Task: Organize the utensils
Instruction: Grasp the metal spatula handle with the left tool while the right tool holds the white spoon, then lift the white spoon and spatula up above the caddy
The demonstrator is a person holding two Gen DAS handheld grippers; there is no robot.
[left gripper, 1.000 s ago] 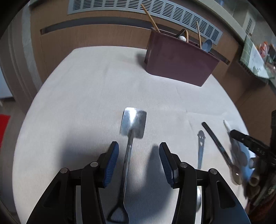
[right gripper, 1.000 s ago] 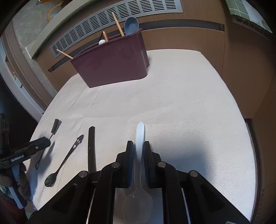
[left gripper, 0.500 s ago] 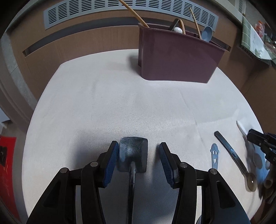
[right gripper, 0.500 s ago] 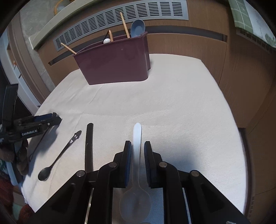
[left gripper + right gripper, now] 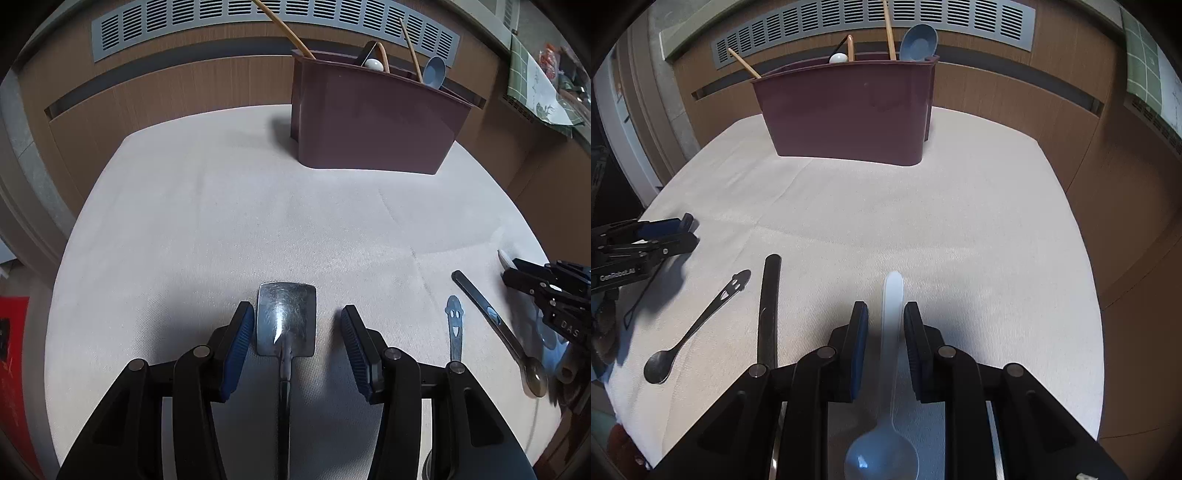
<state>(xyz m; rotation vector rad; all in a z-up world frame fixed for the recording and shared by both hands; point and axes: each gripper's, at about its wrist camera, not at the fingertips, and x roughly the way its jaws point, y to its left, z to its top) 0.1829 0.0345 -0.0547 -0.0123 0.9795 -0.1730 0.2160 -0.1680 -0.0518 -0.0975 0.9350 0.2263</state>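
A maroon utensil holder (image 5: 373, 122) stands at the far side of the table and holds chopsticks and a blue spoon; it also shows in the right wrist view (image 5: 849, 114). My left gripper (image 5: 297, 323) is open, its blue pads on either side of a steel shovel-shaped spoon (image 5: 286, 323) lying on the cloth. My right gripper (image 5: 885, 321) is open a little around the handle of a translucent white plastic spoon (image 5: 891, 332), without gripping it.
A smiley-handled spoon (image 5: 698, 325) and a black-handled spoon (image 5: 768, 310) lie on the white tablecloth (image 5: 923, 229) between the grippers. Wood panelling and a vent grille (image 5: 258, 22) run behind the table. The table edge drops off on the right (image 5: 1097, 295).
My right gripper has opened from shut on the white spoon, which now lies between its pads. My left gripper has moved back along the steel spoon and turned toward the holder.
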